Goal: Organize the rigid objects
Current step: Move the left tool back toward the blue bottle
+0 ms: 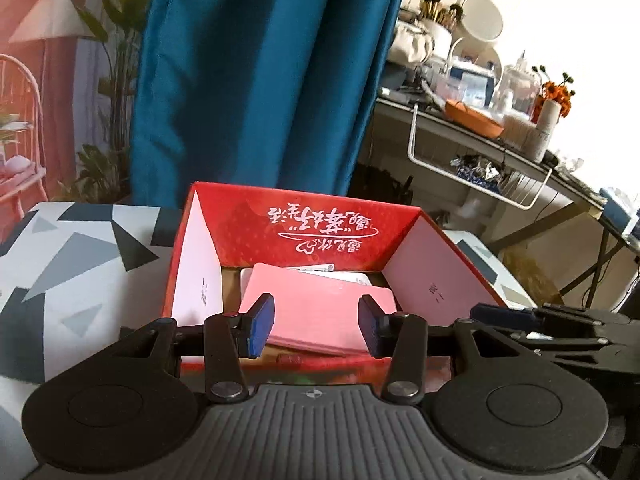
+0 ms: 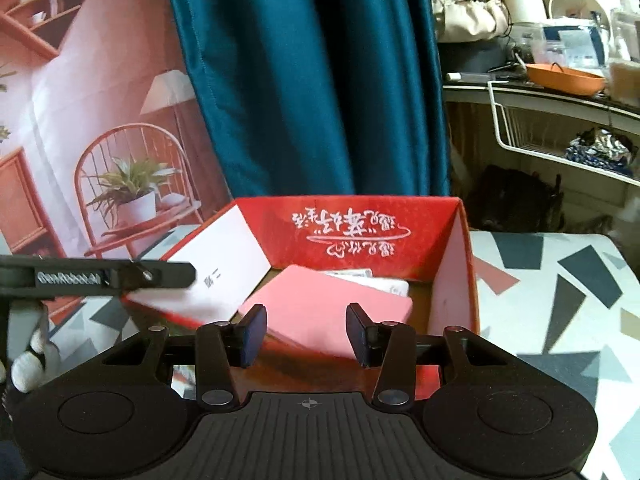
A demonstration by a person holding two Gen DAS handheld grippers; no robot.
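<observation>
A teal curtain (image 1: 256,80) hung behind a table with a grey geometric cloth (image 1: 60,264), and a cluttered dressing shelf (image 1: 480,120) stood off to one side. From the left wrist view, a red cardboard box (image 1: 304,216) sat open on the cloth with a pink flat case (image 1: 320,312) lying tilted inside over some white cards (image 1: 348,276); the left gripper (image 1: 316,326) hovered at the box's near edge, its jaws parted with nothing pressed between the pads, the case simply behind them. The right gripper showed at that view's right border. From the right wrist view, the same box (image 2: 360,220) held the pink case (image 2: 320,312) leaning on the white items (image 2: 384,284), and the right gripper (image 2: 306,336) likewise stood parted and empty, with the left gripper's finger (image 2: 120,276) reaching in beside the box's white flap. The case looked stiff, thin, light and rather smooth, so it would probably slip under a loose pinch; its raised near edge seemed the best place to take hold, across the thin side
</observation>
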